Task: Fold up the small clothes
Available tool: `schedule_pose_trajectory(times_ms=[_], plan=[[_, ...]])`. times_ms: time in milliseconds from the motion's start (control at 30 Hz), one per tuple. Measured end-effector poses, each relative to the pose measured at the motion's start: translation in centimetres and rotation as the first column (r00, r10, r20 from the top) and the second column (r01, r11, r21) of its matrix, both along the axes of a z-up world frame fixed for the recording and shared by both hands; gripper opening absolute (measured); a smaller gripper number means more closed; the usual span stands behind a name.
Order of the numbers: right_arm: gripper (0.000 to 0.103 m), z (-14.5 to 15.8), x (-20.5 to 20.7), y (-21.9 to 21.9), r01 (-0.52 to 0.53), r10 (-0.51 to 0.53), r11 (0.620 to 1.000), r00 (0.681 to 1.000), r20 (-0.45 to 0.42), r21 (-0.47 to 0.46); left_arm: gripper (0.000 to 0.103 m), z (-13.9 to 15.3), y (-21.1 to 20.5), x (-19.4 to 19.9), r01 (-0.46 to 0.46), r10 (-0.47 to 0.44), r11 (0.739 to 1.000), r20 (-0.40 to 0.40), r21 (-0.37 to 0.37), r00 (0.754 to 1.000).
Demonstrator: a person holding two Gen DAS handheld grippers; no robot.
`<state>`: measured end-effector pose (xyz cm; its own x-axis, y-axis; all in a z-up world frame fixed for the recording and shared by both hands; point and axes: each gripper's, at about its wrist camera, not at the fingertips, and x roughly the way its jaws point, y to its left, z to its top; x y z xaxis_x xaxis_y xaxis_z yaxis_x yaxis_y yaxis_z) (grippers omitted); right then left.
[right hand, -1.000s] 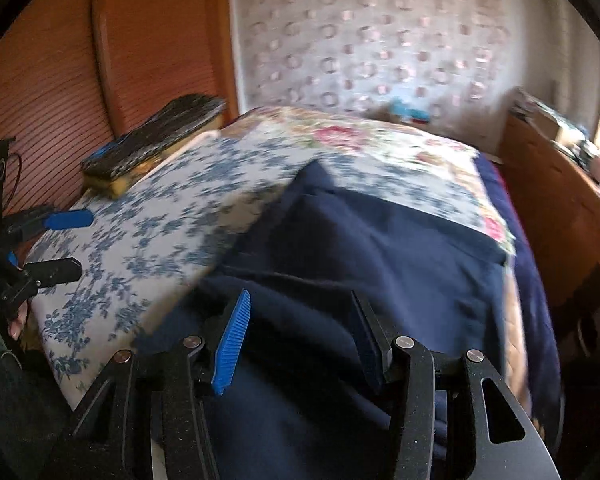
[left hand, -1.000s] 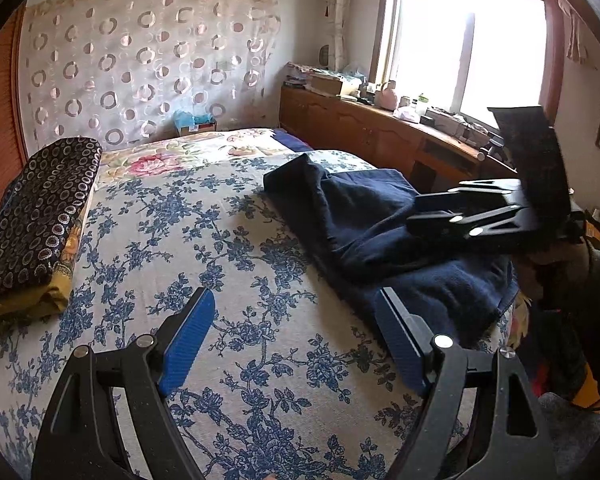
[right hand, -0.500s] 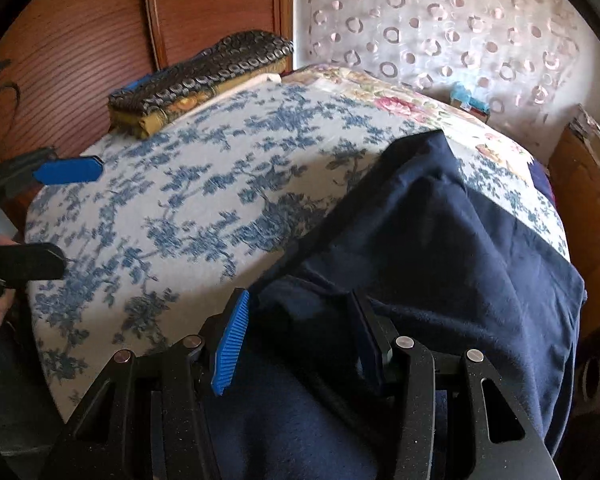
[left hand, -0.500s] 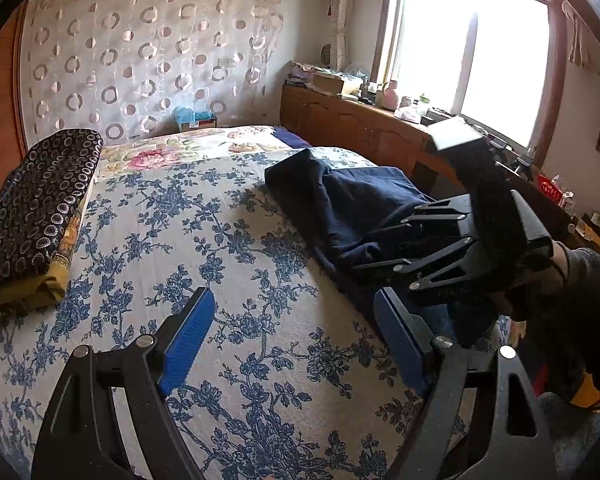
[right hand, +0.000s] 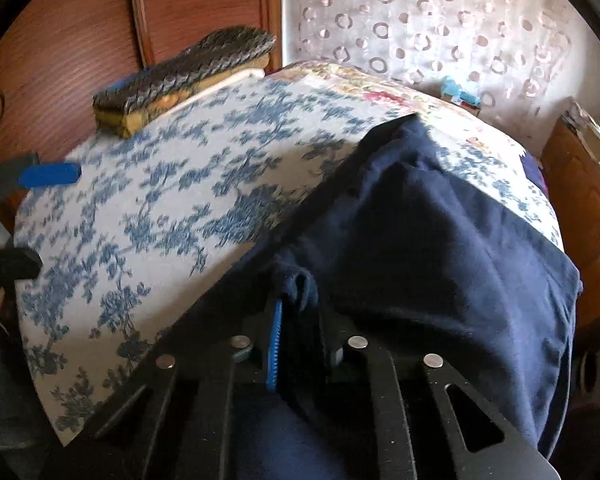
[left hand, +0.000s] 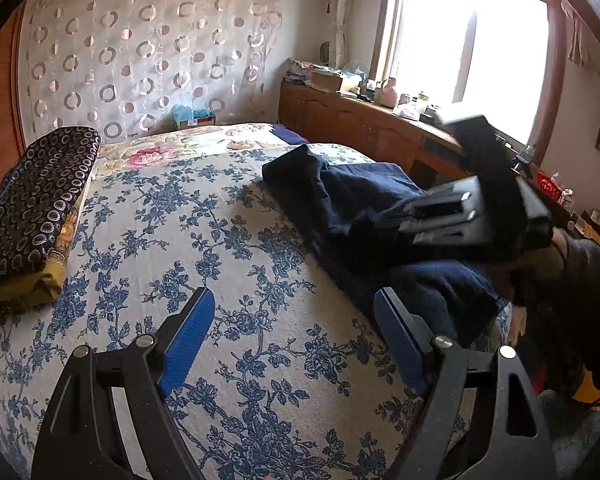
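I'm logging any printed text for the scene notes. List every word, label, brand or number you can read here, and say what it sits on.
No text can be read in either view.
Items on the wooden counter under the window: any labels too small and blurred to read.
Red box at the counter's near end: nothing legible.
Navy garment: no tag or print showing.
Floral bedspread: pattern only.

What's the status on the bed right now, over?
Right gripper closing on a pinch of the navy garment. Left gripper open, empty, above the floral bedspread. Folded stack sits far off; nothing in the way.
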<state>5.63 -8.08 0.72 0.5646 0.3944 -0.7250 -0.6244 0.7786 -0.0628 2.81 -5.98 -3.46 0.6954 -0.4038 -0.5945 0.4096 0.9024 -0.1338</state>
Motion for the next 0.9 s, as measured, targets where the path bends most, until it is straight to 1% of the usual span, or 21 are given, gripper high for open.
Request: schedule_pose_trajectory(times_ms=[133, 233, 333, 433, 533, 600, 633, 667, 700, 733, 767, 833, 900], plan=[[0.012, 2.7, -0.3, -1.6, 0.053, -0.056, 0.998, 0.994, 0.093, 0.041, 0.082, 0.0, 0.0, 0.1, 0.002, -0.002, 1.0, -0.005, 0.001, 1.0], [0.012, 5.2, 0.4, -4.0, 0.124, -0.133, 0.99, 0.98, 0.148, 0.068, 0.083, -0.1, -0.1, 0.1, 0.005, -0.005, 1.0, -0.006, 0.002, 1.0], [0.012, 7.5, 1.9, -6.5, 0.206, -0.214, 0.977, 0.955, 0.204, 0.061, 0.082, -0.1, -0.2, 0.0, 0.007, -0.007, 1.0, -0.007, 0.001, 1.0], [0.012, 8.8, 3.8, -8.5, 0.284, -0.285, 0.958, 0.927, 0.245, 0.039, 0.082, -0.2, -0.4, 0.1, 0.011, -0.011, 1.0, -0.012, 0.003, 1.0], [0.012, 8.9, 6.2, -10.0, 0.353, -0.346, 0.935, 0.901, 0.261, 0.022, 0.083, -0.3, -0.6, 0.1, 0.015, -0.015, 1.0, -0.015, 0.005, 1.0], [0.012, 8.1, 8.2, -11.1, 0.424, -0.411, 0.906, 0.876, 0.254, 0.001, 0.083, -0.3, -0.6, 0.0, 0.017, -0.017, 1.0, -0.016, 0.008, 1.0], [0.012, 7.5, 9.1, -11.6, 0.482, -0.464, 0.876, 0.852, 0.242, -0.013, 0.083, -0.3, -0.7, 0.0, 0.018, -0.018, 1.0, -0.017, 0.008, 1.0], [0.017, 7.1, 10.0, -12.0, 0.533, -0.512, 0.845, 0.825, 0.24, -0.031, 0.082, -0.4, -0.6, 0.1, 0.018, -0.018, 1.0, -0.019, 0.01, 1.0], [0.021, 6.7, 10.4, -12.3, 0.563, -0.541, 0.825, 0.808, 0.235, -0.037, 0.083, -0.4, -0.7, 0.1, 0.018, -0.018, 1.0, -0.021, 0.012, 1.0], [0.032, 6.5, 10.5, -12.7, 0.57, -0.551, 0.821, 0.804, 0.225, -0.025, 0.082, -0.5, -0.7, 0.1, 0.018, -0.018, 1.0, -0.023, 0.012, 1.0], [0.038, 6.3, 10.3, -13.0, 0.566, -0.553, 0.824, 0.805, 0.214, 0.001, 0.083, -0.5, -0.7, 0.2, 0.019, -0.019, 1.0, -0.024, 0.012, 1.0], [0.039, 5.9, 9.5, -13.3, 0.565, -0.557, 0.825, 0.805, 0.204, 0.021, 0.082, -0.5, -0.7, 0.2, 0.021, -0.021, 1.0, -0.025, 0.011, 0.999], [0.039, 5.7, 8.5, -13.5, 0.542, -0.538, 0.84, 0.821, 0.192, 0.032, 0.083, -0.6, -0.9, 0.3, 0.025, -0.025, 1.0, -0.027, 0.008, 0.999]])
